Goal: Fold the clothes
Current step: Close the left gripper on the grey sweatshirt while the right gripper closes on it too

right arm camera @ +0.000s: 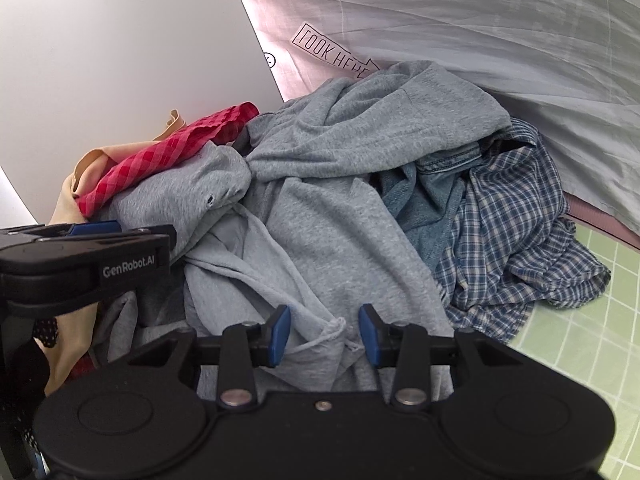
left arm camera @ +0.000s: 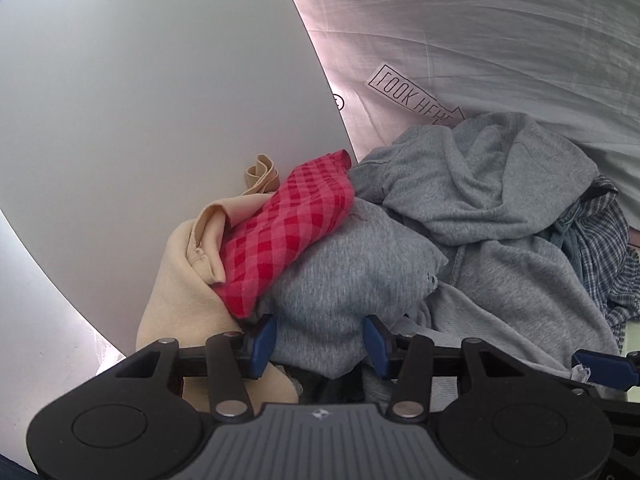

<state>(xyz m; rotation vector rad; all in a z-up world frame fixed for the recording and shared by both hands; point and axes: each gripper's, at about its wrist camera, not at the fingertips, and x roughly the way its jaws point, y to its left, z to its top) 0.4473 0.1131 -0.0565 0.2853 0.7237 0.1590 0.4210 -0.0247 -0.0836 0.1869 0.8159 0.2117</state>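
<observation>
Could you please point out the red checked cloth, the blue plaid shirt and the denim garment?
red checked cloth (left arm camera: 288,236), left wrist view, its middle.
blue plaid shirt (right arm camera: 516,232), right wrist view, its crumpled middle.
denim garment (right arm camera: 424,208), right wrist view, its visible fold.

Each gripper, left gripper and right gripper, is matte black with blue finger pads, silver pivot screws and round side caps; one side reads "GenRobot.AI".
</observation>
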